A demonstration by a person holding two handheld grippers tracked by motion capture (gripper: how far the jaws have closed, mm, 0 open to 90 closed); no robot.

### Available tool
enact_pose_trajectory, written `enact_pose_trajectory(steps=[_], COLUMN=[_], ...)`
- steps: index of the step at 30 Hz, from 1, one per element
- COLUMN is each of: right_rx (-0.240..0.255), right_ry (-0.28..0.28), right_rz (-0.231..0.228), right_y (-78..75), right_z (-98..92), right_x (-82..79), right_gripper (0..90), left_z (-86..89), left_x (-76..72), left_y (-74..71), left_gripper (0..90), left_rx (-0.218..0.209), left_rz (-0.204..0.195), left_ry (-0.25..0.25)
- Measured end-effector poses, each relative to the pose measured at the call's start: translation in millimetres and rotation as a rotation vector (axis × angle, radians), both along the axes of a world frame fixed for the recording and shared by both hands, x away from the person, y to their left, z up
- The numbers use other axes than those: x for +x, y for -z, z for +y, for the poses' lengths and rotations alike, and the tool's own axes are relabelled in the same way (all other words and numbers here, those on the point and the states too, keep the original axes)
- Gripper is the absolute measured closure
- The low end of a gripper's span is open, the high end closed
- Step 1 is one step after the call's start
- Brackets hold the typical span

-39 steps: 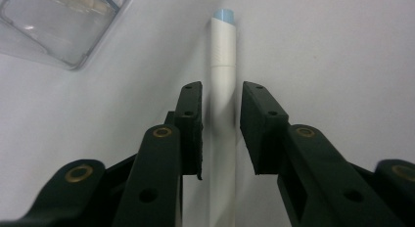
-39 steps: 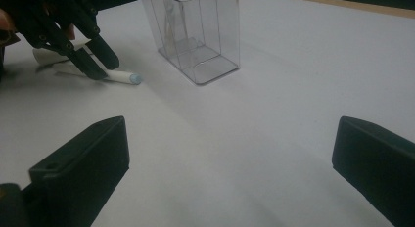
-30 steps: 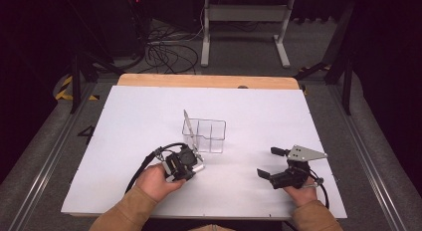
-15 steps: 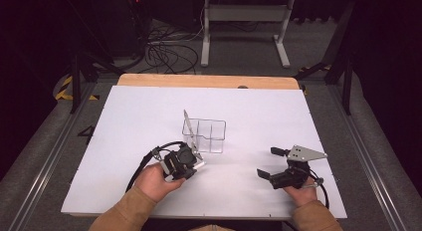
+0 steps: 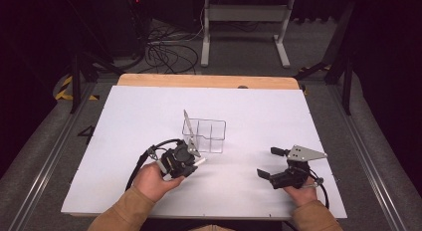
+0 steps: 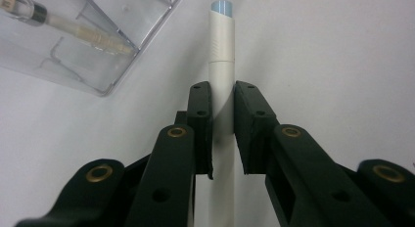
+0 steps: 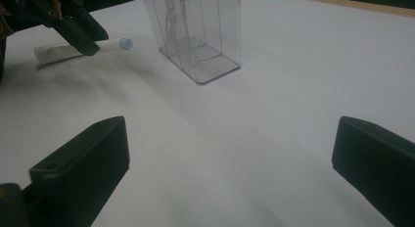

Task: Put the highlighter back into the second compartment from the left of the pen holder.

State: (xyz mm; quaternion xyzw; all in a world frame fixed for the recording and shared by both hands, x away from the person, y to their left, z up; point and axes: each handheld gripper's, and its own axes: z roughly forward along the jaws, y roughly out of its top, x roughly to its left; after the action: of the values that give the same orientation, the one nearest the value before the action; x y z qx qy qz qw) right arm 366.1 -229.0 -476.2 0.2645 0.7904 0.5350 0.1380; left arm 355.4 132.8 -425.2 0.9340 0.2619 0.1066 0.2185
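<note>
Nothing has shifted since a second ago: left gripper (image 6: 222, 134) still clamps the white marker (image 6: 222, 65) low over the table, beside the clear organizer (image 5: 206, 136); dropping it in remains. Right gripper (image 7: 230, 158) rests wide, holding nothing.

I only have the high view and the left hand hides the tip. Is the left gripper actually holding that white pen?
Observer: Yes, the left gripper is shut on the white pen, jaws clamped on its barrel.
Operator: Which end points forward?
Observer: A pale blue tip leads, beyond the jaws.
Operator: Anything already in the clear box?
Observer: The clear box already holds a pen with a black band, leaning inside.
</note>
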Motion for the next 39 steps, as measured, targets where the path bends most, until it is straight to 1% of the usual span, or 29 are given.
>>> enact_pose_trajectory(steps=[5, 8, 10, 12, 18, 26, 31, 35, 37, 39], right_rx=[0.0, 0.0, 0.0, 0.0, 0.0, 0.001, 0.001, 0.001, 0.001, 0.002], right_ry=[-0.001, -0.001, 0.0, 0.001, 0.002, 0.003, 0.003, 0.002, 0.002, 0.002], right_rz=[0.001, 0.0, 0.0, 0.003, 0.003, 0.004, 0.005, 0.005, 0.005, 0.005], right_y=[0.0, 0.1, 0.1, 0.1, 0.1, 0.2, 0.2, 0.2, 0.2, 0.2], right_z=[0.0, 0.0, -0.1, -0.3, -0.4, -0.4, -0.5, -0.5, -0.5, -0.5], right_x=[0.0, 0.2, 0.3, 0.3, 0.4, 0.5, 0.6, 0.6, 0.6, 0.6], right_gripper=[0.7, 0.7, 0.7, 0.8, 0.7, 0.7, 0.7, 0.7, 0.7, 0.8], left_z=[1.7, 3.0, 4.5, 6.3, 13.2, 20.9, 26.2, 30.1, 31.3, 31.9], left_x=[-0.8, -2.0, -2.0, -2.3, -2.8, -3.3, -1.6, 1.2, 3.4, 4.7], left_y=[-3.3, -5.8, -8.6, -11.6, -22.7, -38.9, -49.7, -54.8, -56.6, -58.6], left_gripper=[78.1, 78.1, 78.1, 78.1, 78.1, 78.1, 78.1, 78.1, 78.1, 78.1], left_rx=[-0.02, -0.045, -0.061, -0.088, -0.184, -0.285, -0.356, -0.413, -0.429, -0.455], left_rz=[-0.008, -0.019, -0.027, -0.03, -0.059, -0.103, -0.131, -0.139, -0.135, -0.136], left_ry=[0.001, -0.007, -0.002, -0.004, -0.016, -0.032, -0.046, -0.056, -0.047, -0.053])
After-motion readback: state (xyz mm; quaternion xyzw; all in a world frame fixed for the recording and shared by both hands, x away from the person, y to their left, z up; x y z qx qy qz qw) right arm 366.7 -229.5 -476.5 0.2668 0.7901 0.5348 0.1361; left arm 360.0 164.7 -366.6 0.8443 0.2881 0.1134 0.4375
